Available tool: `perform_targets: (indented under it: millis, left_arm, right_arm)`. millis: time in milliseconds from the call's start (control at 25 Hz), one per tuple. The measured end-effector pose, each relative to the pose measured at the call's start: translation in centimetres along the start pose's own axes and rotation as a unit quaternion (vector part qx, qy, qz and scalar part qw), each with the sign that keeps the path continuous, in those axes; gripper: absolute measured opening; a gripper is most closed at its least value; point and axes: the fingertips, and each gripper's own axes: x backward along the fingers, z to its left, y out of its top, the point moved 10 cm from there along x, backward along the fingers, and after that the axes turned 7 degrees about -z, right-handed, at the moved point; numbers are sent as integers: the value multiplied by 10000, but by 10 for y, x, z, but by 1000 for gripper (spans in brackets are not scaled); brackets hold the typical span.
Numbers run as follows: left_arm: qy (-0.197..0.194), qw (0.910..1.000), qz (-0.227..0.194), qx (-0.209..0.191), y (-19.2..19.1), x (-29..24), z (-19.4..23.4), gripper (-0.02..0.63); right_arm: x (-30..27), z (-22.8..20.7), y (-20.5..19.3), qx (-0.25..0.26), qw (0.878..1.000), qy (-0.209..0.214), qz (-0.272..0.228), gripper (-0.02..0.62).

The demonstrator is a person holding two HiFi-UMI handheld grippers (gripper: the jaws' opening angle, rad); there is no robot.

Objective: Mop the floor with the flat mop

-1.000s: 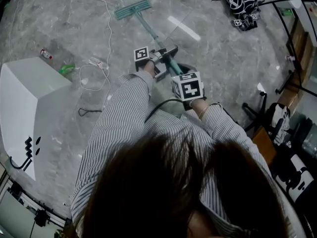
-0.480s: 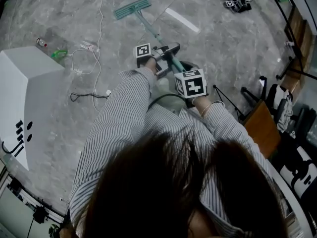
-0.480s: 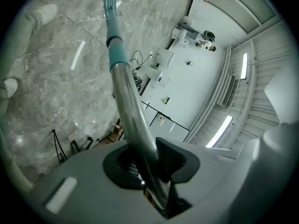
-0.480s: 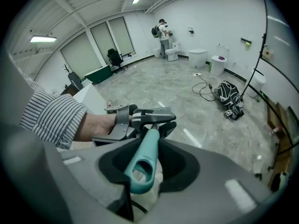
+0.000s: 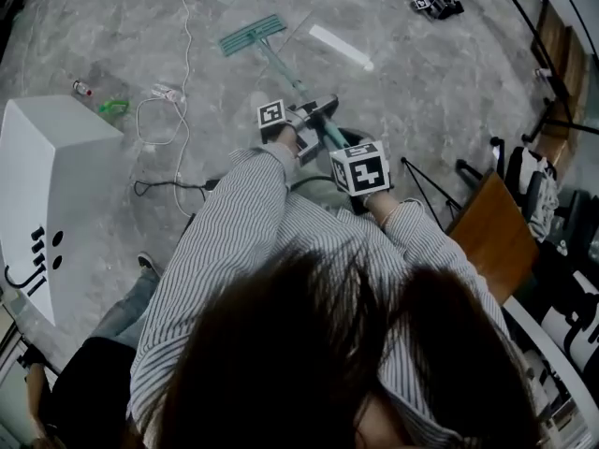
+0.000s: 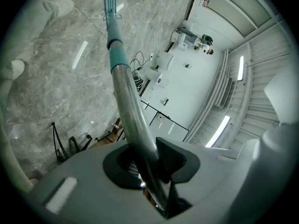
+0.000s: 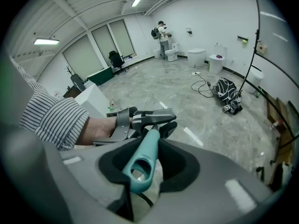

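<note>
**Current state.** The flat mop stands ahead of the operator. Its mop head [image 5: 251, 34] is on the floor [image 5: 449, 73], and the handle [image 6: 122, 85] slopes back toward the body. The left gripper [image 6: 145, 162] is clenched on the bare metal part of the handle. The right gripper [image 7: 142, 164] is clenched on the teal grip [image 7: 148, 148] at the upper end, just behind the left one. The mop head appears to lie flat, but it shows too small in the head view to confirm full contact.

**Procedure.** The step in hand is judged to be a mopping stroke.
- Use the left gripper as the pivot and steer with the right.
- Press along the handle so that the whole pad bears on the floor, not one edge.
- Grip firmly with both jaws. The metal tube is smooth and may twist or slide.

**Clearances.**
- Open floor lies ahead and to the right of the mop head.
- A white cable [image 5: 182, 73] trails just left of the stroke path. A bottle [image 5: 82, 89] and a white cabinet [image 5: 51, 185] lie further left.
- A white strip [image 5: 339, 47] lies near the head on the right.
- A second person [image 5: 84, 382] stands close behind on the left, so limit the backswing.
</note>
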Motion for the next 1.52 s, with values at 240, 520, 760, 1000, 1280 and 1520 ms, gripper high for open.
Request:
perform_targets:
  millis: [240, 520, 760, 1000, 1280, 1520]
  left_arm:
    - [99, 9999, 36, -56, -1, 2, 5, 86]
    - [202, 9995, 240, -85, 5, -5, -1, 86]
    - [357, 9987, 362, -95, 18, -11, -8, 86]
    - [527, 9973, 497, -146, 53, -16, -27, 84]
    - [647, 9967, 472, -150, 120, -22, -67, 75]
    - [771, 9958, 478, -114, 202, -34, -127, 72]
  right_arm:
    - [-1, 0, -7, 27, 10000, 15, 11, 115]
    - [-3, -3, 2, 75, 10000, 11, -4, 115]
    - [-12, -5, 14, 194, 9998, -30, 90, 114]
    - [-37, 4, 42, 309, 9994, -11, 155, 115]
    - [-87, 21, 100, 267, 9995, -30, 172, 116]
    - [-142, 40, 184, -102, 9998, -92, 119, 115]
